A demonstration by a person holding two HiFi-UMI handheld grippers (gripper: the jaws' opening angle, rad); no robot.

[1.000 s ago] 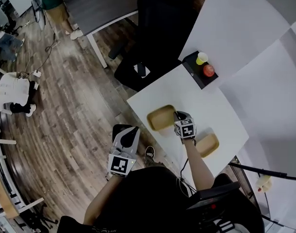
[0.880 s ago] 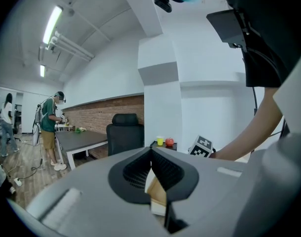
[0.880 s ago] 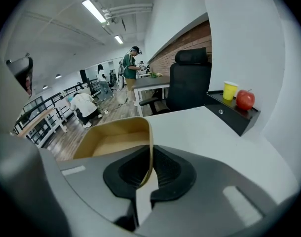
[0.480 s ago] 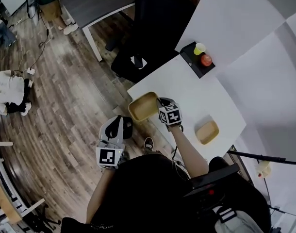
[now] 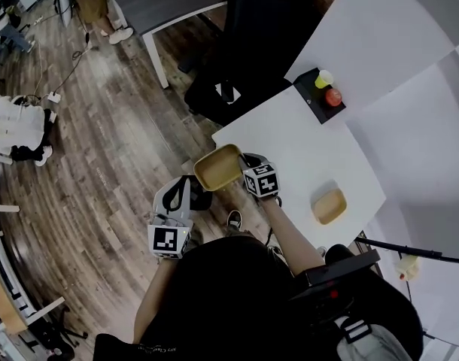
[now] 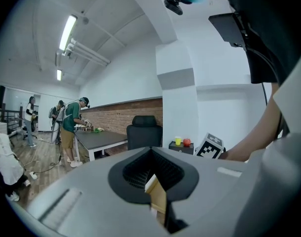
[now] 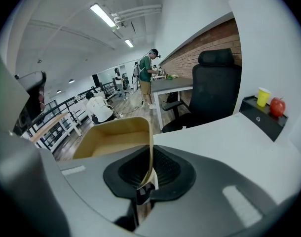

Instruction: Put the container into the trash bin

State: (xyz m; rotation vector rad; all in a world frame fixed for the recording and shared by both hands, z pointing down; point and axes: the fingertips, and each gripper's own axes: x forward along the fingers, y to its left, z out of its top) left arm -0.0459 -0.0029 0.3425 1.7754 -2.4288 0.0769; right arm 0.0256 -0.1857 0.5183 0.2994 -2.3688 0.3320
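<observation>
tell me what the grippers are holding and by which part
The tan container: the right gripper is shut on one side wall at the rim, and the left gripper pinches the rim at the other end.

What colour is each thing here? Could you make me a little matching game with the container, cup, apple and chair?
Things:
1 container
2 cup
3 apple
4 chair

Colours:
A red
B black
C tan
D yellow

Pairs: 1-C, 2-D, 3-A, 4-B.
</observation>
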